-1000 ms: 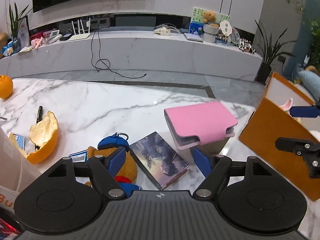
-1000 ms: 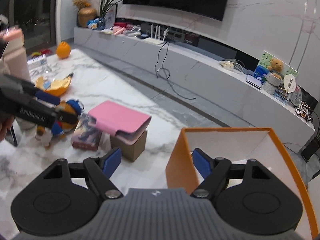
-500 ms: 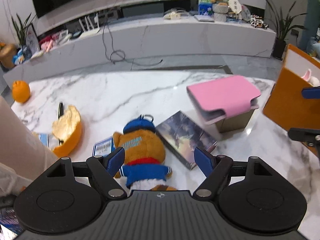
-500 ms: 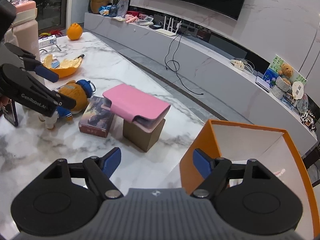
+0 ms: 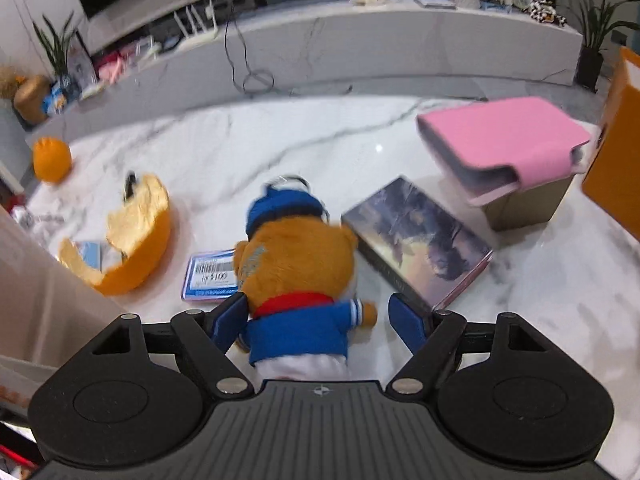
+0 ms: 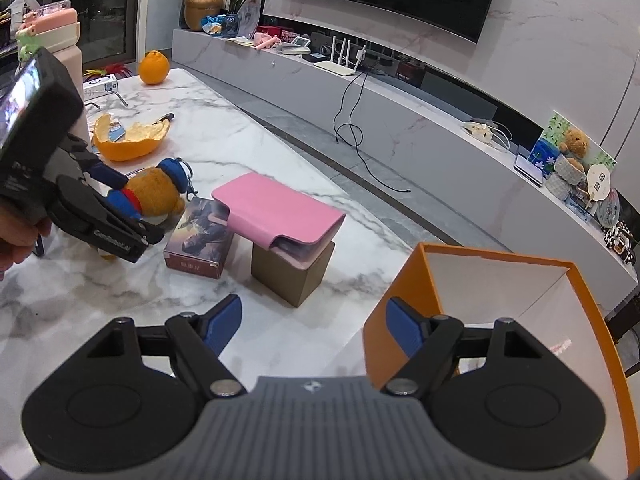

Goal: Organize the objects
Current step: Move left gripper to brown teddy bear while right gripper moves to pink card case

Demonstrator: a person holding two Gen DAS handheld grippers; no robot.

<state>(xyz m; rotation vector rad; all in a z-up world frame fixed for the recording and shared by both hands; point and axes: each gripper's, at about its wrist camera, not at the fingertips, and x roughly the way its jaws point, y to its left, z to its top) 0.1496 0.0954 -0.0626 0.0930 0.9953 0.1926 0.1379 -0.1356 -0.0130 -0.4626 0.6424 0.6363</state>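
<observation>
Left gripper [image 5: 316, 320] closing around the plush bear [image 5: 298, 276] — right gripper [image 6: 314, 326] spread wide, holding nothing.

Left claw [image 5: 316, 316] closing, angled downward — right claw [image 6: 314, 320] spread wide.

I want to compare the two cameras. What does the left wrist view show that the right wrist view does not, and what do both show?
Only the left wrist view: a barcode card beside the plush bear, and the left gripper closing around the bear, the right pad not yet touching.

Only the right wrist view: the white inside of the orange box, a hand, the open right gripper.

Both: bear, pink case, book, peel, orange.
</observation>
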